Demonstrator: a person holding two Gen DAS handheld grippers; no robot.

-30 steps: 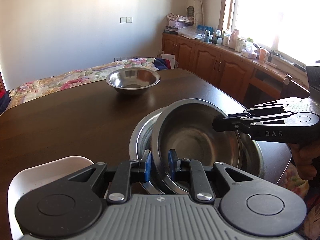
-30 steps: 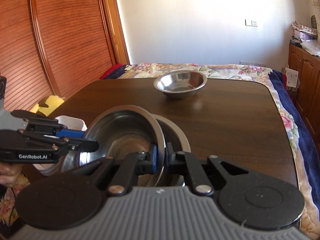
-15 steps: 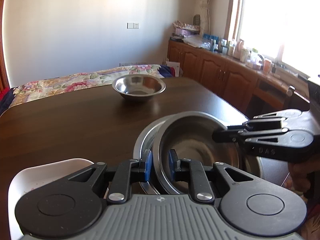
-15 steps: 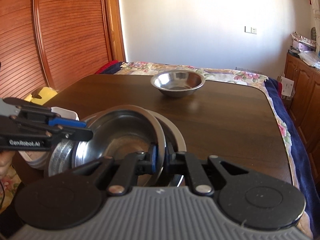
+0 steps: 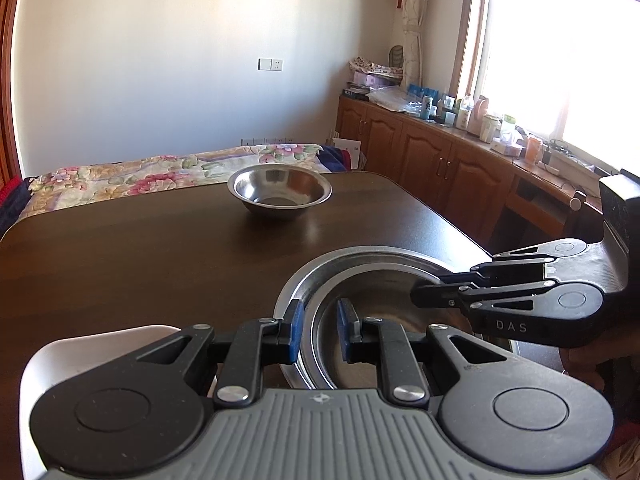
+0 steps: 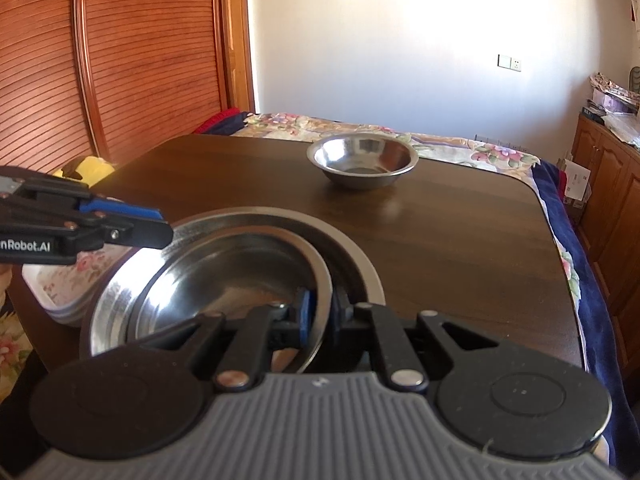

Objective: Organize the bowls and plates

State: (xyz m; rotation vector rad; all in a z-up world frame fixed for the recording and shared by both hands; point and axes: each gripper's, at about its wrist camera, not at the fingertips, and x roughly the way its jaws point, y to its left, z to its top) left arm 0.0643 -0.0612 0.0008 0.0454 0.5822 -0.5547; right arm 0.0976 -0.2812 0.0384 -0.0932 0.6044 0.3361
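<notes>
Dark wood table (image 5: 140, 264) fills both views, a floral bedspread (image 5: 152, 174) beyond its far edge. On the near side a steel bowl (image 6: 224, 280) sits nested inside a larger steel basin (image 6: 360, 264). Level with it, the right gripper (image 6: 320, 312) reaches in from the right, pinching the bowl's rim. The left gripper (image 5: 318, 330) straddles the opposite rim, pads slightly apart. A second steel bowl (image 5: 280, 192) stands alone far across. White trays (image 6: 60, 284) lie stacked just left of the basin.
</notes>
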